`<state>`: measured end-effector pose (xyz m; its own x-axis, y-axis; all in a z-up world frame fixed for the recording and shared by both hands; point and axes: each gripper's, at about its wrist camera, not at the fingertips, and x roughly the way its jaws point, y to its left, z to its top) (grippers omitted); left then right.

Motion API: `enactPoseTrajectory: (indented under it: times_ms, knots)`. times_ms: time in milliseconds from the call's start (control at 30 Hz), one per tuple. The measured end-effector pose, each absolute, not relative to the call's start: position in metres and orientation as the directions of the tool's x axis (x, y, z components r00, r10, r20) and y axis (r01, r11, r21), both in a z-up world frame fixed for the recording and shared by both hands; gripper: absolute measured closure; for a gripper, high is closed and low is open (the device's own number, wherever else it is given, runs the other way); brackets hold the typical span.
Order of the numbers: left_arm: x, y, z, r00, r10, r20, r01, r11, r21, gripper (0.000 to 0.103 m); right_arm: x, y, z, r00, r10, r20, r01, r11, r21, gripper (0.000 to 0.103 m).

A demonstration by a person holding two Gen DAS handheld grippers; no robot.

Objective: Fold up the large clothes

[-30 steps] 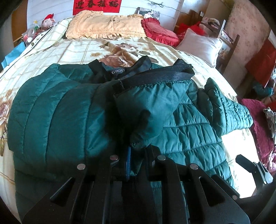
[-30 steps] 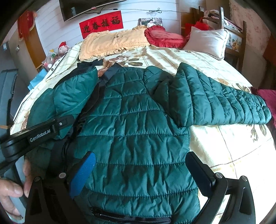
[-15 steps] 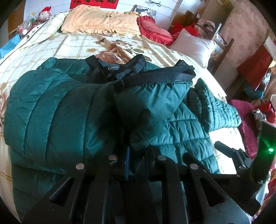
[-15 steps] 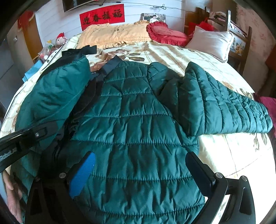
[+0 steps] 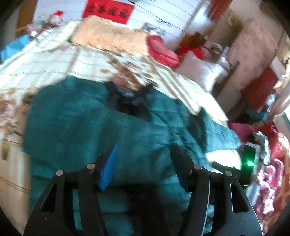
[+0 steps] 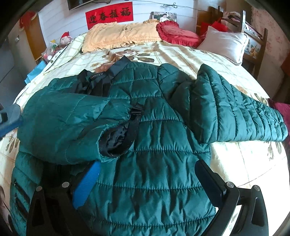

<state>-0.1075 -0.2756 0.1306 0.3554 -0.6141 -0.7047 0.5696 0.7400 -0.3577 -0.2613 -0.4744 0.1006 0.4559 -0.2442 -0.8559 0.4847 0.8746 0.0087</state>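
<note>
looks like a home bedroom to us: we see a big bed [image 6: 181, 54] with a floral sheet, a peach pillow [image 6: 119, 35], a red cushion [image 6: 177, 34] and a red banner [image 6: 109, 14] on the wall.

Light: bright daylight, strongest at the right
Glare: bedsheet [image 6: 244, 159] washed out near the lower right
Blur: left wrist view smeared throughout
Sharpness: right wrist view crisp
Edges: fisheye-bent, dark-vignetted corners

left tongs [image 5: 143, 156] opened, dropping sleeve [image 6: 72, 127].
</note>
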Motion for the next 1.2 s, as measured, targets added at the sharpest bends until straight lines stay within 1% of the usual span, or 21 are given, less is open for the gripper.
enactPoseTrajectory:
  times_ms: [100, 167, 267, 333, 400, 500, 633, 667, 733, 767, 800, 833, 867, 1000, 1100, 1200]
  knots:
    - [-0.089, -0.248, 0.129, 0.475, -0.498, -0.726, 0.498, 0.832, -0.246, 0.044, -0.266, -0.477, 0.108, 0.47, -0.213, -0.857, 0.475, 0.879, 0.042, 0.0]
    - [-0.076, -0.229, 0.12, 0.541, -0.385, -0.747, 0.427, 0.892, -0.15, 0.044, -0.269, -0.476, 0.114, 0.473, -0.179, -0.863, 0.457, 0.887, 0.067, 0.0]
    - [-0.056, -0.211, 0.099, 0.553, -0.275, -0.786, 0.362, 0.93, -0.071, 0.044, -0.278, -0.475, 0.123, 0.494, -0.143, -0.858, 0.451, 0.886, 0.111, 0.0]
    - [-0.047, -0.203, 0.082, 0.543, -0.222, -0.81, 0.322, 0.946, -0.043, 0.044, -0.28, -0.478, 0.125, 0.514, -0.086, -0.853, 0.454, 0.872, 0.185, 0.0]
    - [-0.039, -0.195, 0.063, 0.516, -0.206, -0.831, 0.296, 0.954, -0.052, 0.044, -0.276, -0.478, 0.124, 0.531, -0.02, -0.847, 0.448, 0.855, 0.261, 0.0]
    - [-0.037, -0.188, 0.05, 0.489, -0.233, -0.84, 0.276, 0.955, -0.104, 0.044, -0.263, -0.476, 0.119, 0.557, 0.068, -0.828, 0.433, 0.826, 0.36, 0.0]
    - [-0.036, -0.185, 0.05, 0.48, -0.254, -0.84, 0.277, 0.952, -0.129, 0.044, -0.234, -0.472, 0.102, 0.544, 0.114, -0.832, 0.444, 0.802, 0.4, 0.001]
    - [-0.035, -0.183, 0.052, 0.475, -0.263, -0.84, 0.276, 0.951, -0.141, 0.044, -0.226, -0.47, 0.095, 0.529, 0.134, -0.838, 0.445, 0.797, 0.408, 0.008]
    - [-0.034, -0.178, 0.056, 0.473, -0.274, -0.837, 0.27, 0.95, -0.158, 0.044, -0.215, -0.464, 0.084, 0.517, 0.154, -0.842, 0.437, 0.798, 0.415, 0.033]
    - [-0.034, -0.174, 0.06, 0.48, -0.272, -0.834, 0.263, 0.952, -0.159, 0.044, -0.213, -0.462, 0.081, 0.521, 0.153, -0.84, 0.431, 0.802, 0.414, 0.053]
    - [-0.034, -0.17, 0.064, 0.491, -0.267, -0.829, 0.252, 0.955, -0.158, 0.044, -0.211, -0.46, 0.081, 0.537, 0.139, -0.832, 0.42, 0.811, 0.407, 0.065]
    - [-0.032, -0.166, 0.068, 0.504, -0.263, -0.823, 0.241, 0.957, -0.158, 0.044, -0.21, -0.457, 0.084, 0.56, 0.117, -0.82, 0.406, 0.825, 0.394, 0.07]
    - [-0.031, -0.159, 0.074, 0.522, -0.257, -0.813, 0.223, 0.961, -0.161, 0.044, -0.209, -0.455, 0.088, 0.573, 0.097, -0.814, 0.393, 0.839, 0.376, 0.078]
    - [-0.021, -0.138, 0.094, 0.578, -0.257, -0.775, 0.148, 0.966, -0.21, 0.044, -0.212, -0.452, 0.13, 0.654, -0.043, -0.755, 0.355, 0.899, 0.255, 0.082]
    - [-0.016, -0.14, 0.102, 0.589, -0.261, -0.764, 0.14, 0.965, -0.222, 0.044, -0.216, -0.466, 0.164, 0.69, -0.161, -0.705, 0.387, 0.906, 0.172, 0.083]
    - [-0.014, -0.154, 0.101, 0.577, -0.275, -0.769, 0.165, 0.962, -0.219, 0.044, -0.211, -0.485, 0.17, 0.665, -0.205, -0.718, 0.427, 0.893, 0.14, 0.083]
